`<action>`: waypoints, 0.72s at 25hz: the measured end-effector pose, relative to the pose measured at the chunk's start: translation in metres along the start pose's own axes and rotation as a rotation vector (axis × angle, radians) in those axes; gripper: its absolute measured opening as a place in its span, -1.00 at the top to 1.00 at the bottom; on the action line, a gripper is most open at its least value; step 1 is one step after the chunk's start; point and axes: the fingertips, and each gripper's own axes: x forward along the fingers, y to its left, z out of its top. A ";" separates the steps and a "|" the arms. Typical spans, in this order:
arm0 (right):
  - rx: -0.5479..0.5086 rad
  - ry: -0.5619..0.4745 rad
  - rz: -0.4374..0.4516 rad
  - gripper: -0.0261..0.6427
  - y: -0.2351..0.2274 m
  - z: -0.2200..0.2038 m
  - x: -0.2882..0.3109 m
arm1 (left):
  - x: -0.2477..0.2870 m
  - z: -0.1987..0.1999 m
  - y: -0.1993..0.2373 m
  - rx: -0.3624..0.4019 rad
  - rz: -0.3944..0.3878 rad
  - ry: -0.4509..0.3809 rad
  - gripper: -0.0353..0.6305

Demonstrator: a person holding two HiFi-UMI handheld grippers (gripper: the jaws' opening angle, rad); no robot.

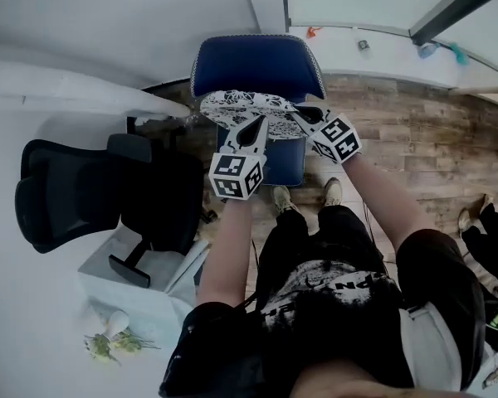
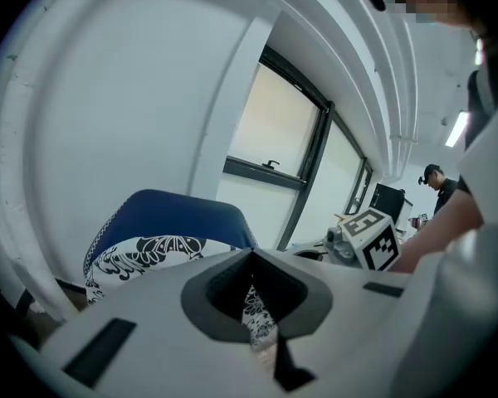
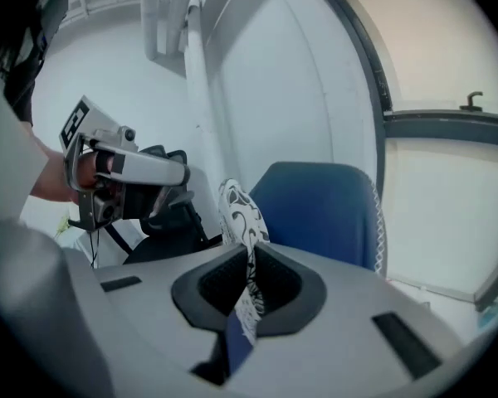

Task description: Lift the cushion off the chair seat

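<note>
Nearest, the left gripper (image 1: 251, 133) and right gripper (image 1: 305, 121) sit side by side. Each has its jaws pinched shut on the near edge of the black-and-white patterned cushion (image 1: 241, 104), and fabric shows between both pairs of pads. From the jaws the cushion stretches forward and away, its long axis running crosswise from one claw to the other. It appears raised off the seat. Beyond and below it stands the blue chair (image 1: 257, 63), backrest farthest.
</note>
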 end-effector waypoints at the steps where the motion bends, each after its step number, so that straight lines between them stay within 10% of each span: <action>1: 0.005 -0.012 -0.008 0.84 -0.002 0.009 -0.007 | -0.003 0.007 -0.004 0.005 -0.005 -0.006 0.86; 18: -0.098 -0.274 -0.085 0.84 0.002 0.163 -0.140 | -0.067 0.110 -0.035 0.236 0.084 -0.150 0.86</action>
